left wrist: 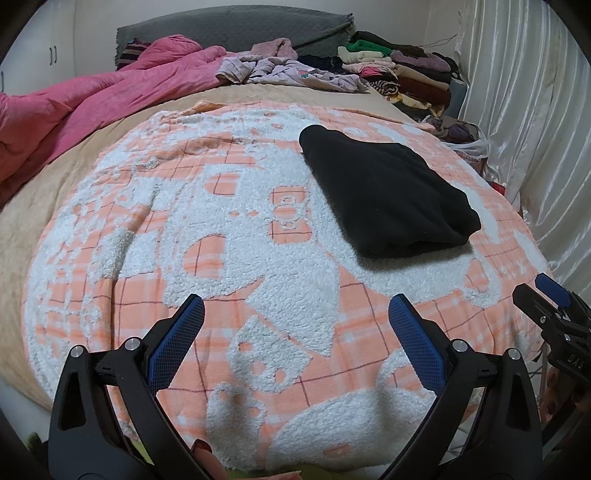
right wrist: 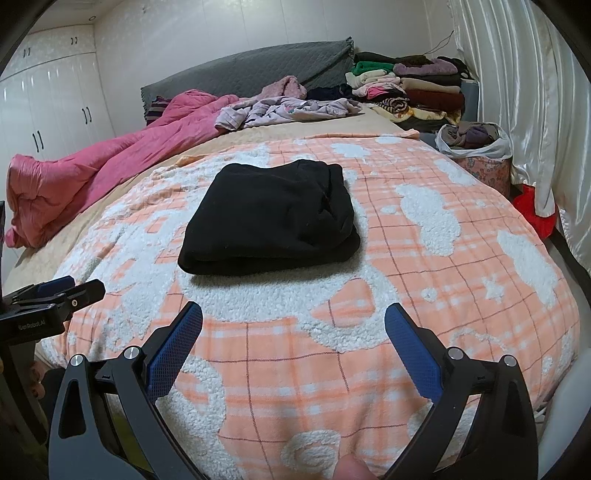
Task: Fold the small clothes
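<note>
A black garment point(left wrist: 388, 192) lies folded in a thick rectangle on the orange-and-white blanket point(left wrist: 207, 236); it also shows in the right wrist view point(right wrist: 273, 218). My left gripper point(left wrist: 295, 306) is open and empty, held above the blanket's near part, to the left of and short of the garment. My right gripper point(right wrist: 293, 314) is open and empty, held above the blanket just short of the garment. The right gripper shows at the right edge of the left wrist view point(left wrist: 546, 295). The left gripper shows at the left edge of the right wrist view point(right wrist: 70, 290).
A pink duvet point(left wrist: 92, 96) lies bunched at the far left. Loose lilac clothes point(left wrist: 288, 74) lie near the grey headboard point(left wrist: 236, 26). A stack of folded clothes point(left wrist: 406, 70) stands at the far right. A bag of clothes point(right wrist: 476, 140) and white curtains point(right wrist: 528, 81) are on the right.
</note>
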Available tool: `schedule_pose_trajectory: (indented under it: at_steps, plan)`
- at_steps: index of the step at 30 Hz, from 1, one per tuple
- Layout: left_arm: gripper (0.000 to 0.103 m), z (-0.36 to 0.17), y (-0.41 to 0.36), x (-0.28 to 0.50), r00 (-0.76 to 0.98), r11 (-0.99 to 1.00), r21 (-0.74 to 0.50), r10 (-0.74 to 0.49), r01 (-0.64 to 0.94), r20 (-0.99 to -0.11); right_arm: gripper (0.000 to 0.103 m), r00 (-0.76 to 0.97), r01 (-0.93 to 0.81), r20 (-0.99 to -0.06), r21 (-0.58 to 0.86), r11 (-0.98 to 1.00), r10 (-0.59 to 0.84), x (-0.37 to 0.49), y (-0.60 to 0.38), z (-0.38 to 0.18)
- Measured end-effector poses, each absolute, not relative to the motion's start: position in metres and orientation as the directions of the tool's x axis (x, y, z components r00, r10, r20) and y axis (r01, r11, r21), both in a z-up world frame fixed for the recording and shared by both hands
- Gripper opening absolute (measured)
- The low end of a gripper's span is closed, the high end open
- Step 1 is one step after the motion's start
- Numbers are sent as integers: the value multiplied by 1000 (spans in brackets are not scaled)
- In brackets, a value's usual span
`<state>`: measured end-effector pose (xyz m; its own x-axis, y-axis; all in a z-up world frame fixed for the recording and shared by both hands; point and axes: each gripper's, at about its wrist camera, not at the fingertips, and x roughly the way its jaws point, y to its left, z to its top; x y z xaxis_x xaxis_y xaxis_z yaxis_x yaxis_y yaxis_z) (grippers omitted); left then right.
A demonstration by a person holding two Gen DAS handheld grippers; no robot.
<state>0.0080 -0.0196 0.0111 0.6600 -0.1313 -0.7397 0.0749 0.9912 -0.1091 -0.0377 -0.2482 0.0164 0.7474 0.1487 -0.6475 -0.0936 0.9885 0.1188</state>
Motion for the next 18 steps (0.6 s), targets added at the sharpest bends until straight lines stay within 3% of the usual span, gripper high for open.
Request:
schedule_pose_trajectory:
  at_steps: [18]
  plan:
    - [93,12,-19,8,656,991,-115,-131,68,-744,99,745,-91,-650,122,988,149,-38,-249,18]
